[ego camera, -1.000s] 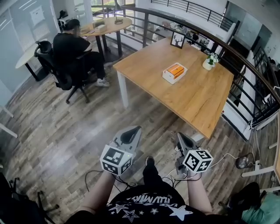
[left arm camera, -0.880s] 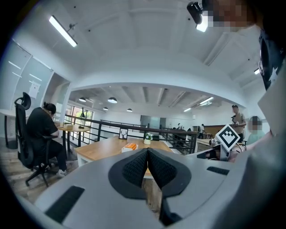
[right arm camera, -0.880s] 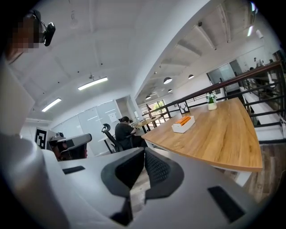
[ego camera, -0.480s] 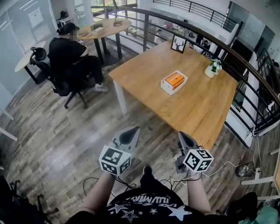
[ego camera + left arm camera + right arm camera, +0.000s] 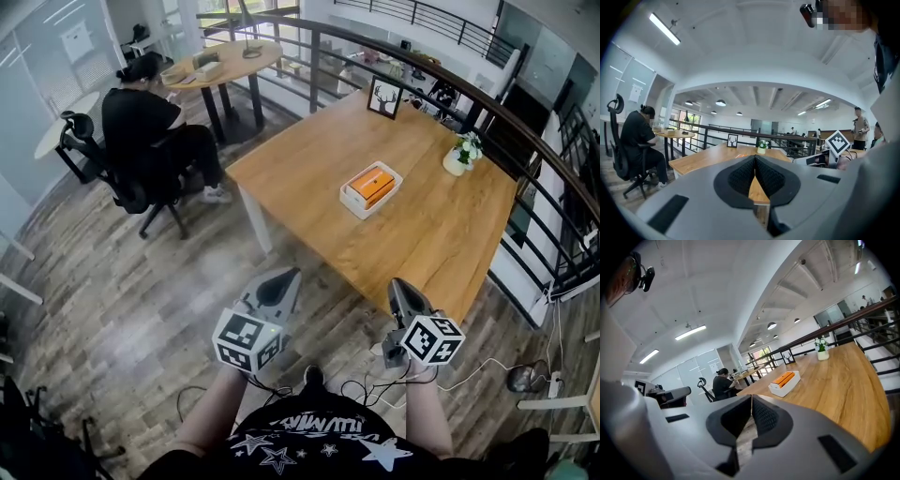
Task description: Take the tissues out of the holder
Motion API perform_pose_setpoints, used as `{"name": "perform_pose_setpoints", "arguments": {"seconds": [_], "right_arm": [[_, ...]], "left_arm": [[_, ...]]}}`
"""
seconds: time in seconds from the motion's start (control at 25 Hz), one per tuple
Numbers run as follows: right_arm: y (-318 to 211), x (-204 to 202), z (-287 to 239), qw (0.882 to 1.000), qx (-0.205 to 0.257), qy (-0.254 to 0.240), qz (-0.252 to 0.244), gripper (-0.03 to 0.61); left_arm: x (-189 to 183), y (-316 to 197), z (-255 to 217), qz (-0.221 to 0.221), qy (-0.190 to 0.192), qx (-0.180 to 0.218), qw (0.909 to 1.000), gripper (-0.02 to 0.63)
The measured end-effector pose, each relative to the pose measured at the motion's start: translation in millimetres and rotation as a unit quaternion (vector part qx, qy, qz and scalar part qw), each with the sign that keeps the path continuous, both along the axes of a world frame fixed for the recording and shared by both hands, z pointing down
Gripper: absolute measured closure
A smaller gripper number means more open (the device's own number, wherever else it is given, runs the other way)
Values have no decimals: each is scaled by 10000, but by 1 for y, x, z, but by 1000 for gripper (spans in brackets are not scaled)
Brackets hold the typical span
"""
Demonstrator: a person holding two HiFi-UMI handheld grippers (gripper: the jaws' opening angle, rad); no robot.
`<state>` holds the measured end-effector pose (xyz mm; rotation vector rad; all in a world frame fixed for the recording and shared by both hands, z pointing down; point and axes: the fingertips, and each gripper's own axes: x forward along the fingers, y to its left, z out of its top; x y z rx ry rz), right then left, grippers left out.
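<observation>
Head view: holder [image 5: 349,199] of orange tissues [image 5: 372,184] sits mid-counter [image 5: 441,234], long axis 8 to 2 o'clock, bare wood around. Left gripper [image 5: 281,281] and right gripper [image 5: 399,285], fingers clenched empty, at 6 o'clock, short of its edge.

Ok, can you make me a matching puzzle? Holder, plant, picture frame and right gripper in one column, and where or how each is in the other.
1 holder
2 plant
3 frame
4 right gripper

a shut, empty, short of the table
b far corner of the table
c middle of the table
d by the table's right edge

Pairs: 1-c, 2-d, 3-b, 4-a
</observation>
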<state>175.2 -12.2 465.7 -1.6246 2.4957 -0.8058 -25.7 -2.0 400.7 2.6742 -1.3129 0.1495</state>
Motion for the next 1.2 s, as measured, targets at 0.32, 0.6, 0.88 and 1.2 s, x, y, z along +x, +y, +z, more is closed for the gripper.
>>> {"name": "perform_pose_setpoints", "arguments": {"seconds": [0.32,0.6,0.88,1.2], "right_arm": [[-46,14,3,9998,87,-66,-138,561],[-68,11,8,9998,22,-104,-156,561],[-90,5,8,9999,-4,-88,-59,561],[-138,-2,14,9995,-77,-37,313,561]], "left_arm": [[15,-44,1,-146,-34,58,9999,601],[15,-67,1,-168,-10,56,9998,601],[7,-92,4,-105,26,37,9999,601],[3,-157,10,314,18,34,9995,600]]}}
